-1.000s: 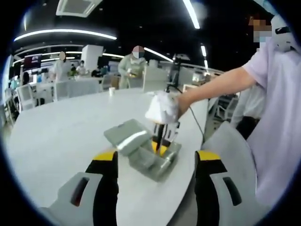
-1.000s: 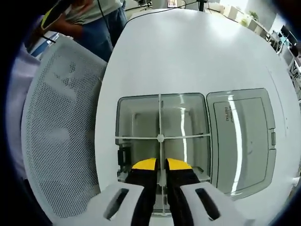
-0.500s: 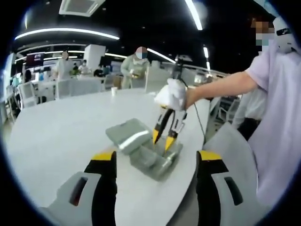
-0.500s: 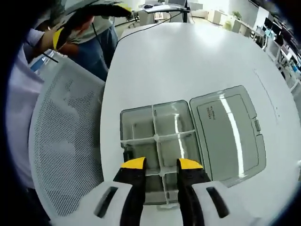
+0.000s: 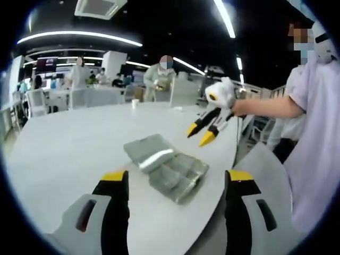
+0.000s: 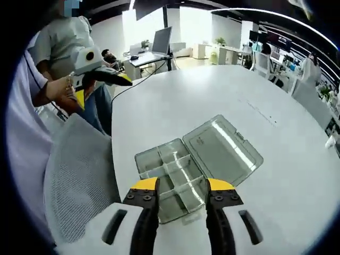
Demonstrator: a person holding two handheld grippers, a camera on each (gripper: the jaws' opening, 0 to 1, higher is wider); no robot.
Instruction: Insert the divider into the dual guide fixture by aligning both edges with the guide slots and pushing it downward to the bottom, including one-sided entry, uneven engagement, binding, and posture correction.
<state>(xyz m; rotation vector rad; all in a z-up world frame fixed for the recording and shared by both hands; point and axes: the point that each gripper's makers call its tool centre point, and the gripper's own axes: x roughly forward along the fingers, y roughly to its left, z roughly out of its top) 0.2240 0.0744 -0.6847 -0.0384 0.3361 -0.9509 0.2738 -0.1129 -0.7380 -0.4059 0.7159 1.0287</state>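
- The clear compartment box (image 6: 170, 178) lay on the white tabletop (image 6: 212, 101) near its curved edge, with its hinged lid (image 6: 223, 151) swung fully open and lying flat beside it.
- Inside the box, the pale dividers (image 6: 171, 171) stood crossed, splitting the tray into compartments; how deep each piece sat in its guide slots could not be told.
- In the right gripper view, the right gripper (image 6: 179, 186) hung above the near end of the box, well clear of it, its yellow-tipped jaws parted a moderate way and holding nothing.
- In the left gripper view, the same gripper (image 5: 201, 134) appeared in the air above the far side of the box (image 5: 167, 167), tips pointing down and to the left, with a gap between them.
- The left gripper (image 5: 176, 178) was low over the tabletop (image 5: 69, 154), short of the box, its jaws spread wide and empty.
- In the right gripper view, the left gripper (image 6: 98, 85) was held by a hand (image 6: 56, 90) beyond a white mesh chair back (image 6: 79, 175), off the edge of the tabletop.
- Several people stood among desks in the far background (image 5: 159, 79).
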